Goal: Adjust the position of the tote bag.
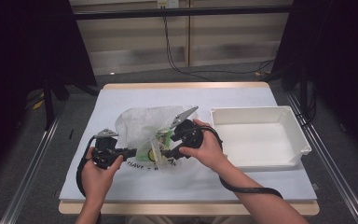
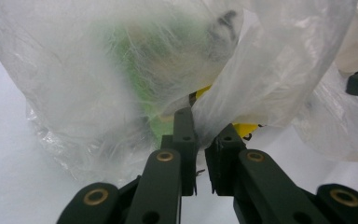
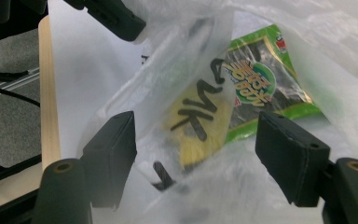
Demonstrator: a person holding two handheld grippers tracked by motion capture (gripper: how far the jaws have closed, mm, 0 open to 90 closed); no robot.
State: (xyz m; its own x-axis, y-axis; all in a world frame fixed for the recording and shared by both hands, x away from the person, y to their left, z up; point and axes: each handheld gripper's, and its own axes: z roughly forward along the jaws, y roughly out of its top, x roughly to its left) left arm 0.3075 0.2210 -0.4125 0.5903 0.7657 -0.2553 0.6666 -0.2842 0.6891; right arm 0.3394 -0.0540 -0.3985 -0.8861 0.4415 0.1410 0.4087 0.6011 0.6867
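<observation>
Two grippers at a translucent plastic bag (image 1: 154,125) lying mid-table on the white cover (image 1: 121,186), left of an empty white bin (image 1: 261,135). Left gripper (image 2: 204,135) pinched tight on the bag's edge. Right gripper (image 3: 196,154) spread wide around bag film, pads clear; green snack packet (image 3: 256,88) and yellow item (image 3: 200,135) inside.

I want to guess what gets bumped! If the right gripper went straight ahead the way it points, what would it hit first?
Probably the see-through plastic bag: the right gripper has open jaws with the film right between them. Just behind lie a yellow packet and a green snack packet, though depth is hard to judge.
</observation>
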